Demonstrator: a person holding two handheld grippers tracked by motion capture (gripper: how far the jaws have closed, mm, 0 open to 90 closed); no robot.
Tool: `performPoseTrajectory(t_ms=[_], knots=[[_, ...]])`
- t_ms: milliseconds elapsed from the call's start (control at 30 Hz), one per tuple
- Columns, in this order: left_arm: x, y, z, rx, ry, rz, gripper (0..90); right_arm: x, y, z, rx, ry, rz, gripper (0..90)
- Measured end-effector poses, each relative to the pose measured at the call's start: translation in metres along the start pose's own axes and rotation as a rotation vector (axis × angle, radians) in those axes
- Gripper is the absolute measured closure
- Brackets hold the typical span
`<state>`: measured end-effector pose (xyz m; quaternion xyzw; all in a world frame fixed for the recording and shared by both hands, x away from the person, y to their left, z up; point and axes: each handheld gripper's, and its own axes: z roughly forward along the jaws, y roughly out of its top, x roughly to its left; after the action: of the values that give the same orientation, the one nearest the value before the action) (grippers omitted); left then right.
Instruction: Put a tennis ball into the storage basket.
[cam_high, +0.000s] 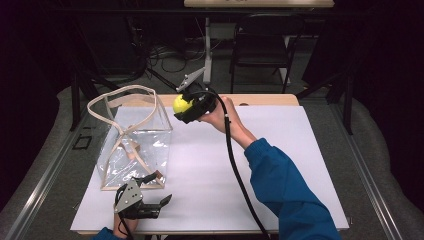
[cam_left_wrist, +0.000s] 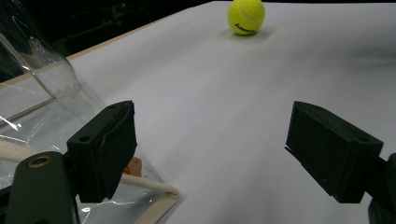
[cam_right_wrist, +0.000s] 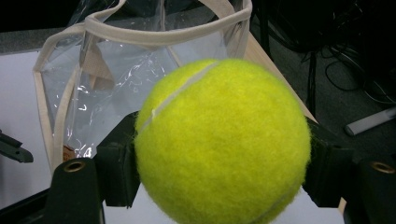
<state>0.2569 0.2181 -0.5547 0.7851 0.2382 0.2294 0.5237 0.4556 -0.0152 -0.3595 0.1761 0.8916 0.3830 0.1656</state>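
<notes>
Holding: right tool (cam_high: 186, 107) clamps ball (cam_high: 182, 104), just right of bag (cam_high: 131, 141) rim
Left tool (cam_high: 162, 200): wide open, empty, at bag base
Left: ball into bag

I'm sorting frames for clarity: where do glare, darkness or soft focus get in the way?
High view: room behind the table nearly black, clear bag glints. Left gripper view: the bag's plastic throws glare. Right gripper view: the tennis ball, clamped in the right gripper, looms close, its fuzz sharp; background dim.
</notes>
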Motion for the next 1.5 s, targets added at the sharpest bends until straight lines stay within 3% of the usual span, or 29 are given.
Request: performPoseTrajectory(t_ms=[967, 1500], knots=[[0.000, 0.001, -0.002, -0.005, -0.010, -0.003, 16.0, 0.000, 0.031, 0.012, -0.020, 0.016, -0.011, 26.9], [0.000, 0.001, -0.002, -0.006, -0.009, -0.004, 16.0, 0.000, 0.040, 0.017, -0.025, 0.016, -0.013, 26.9]])
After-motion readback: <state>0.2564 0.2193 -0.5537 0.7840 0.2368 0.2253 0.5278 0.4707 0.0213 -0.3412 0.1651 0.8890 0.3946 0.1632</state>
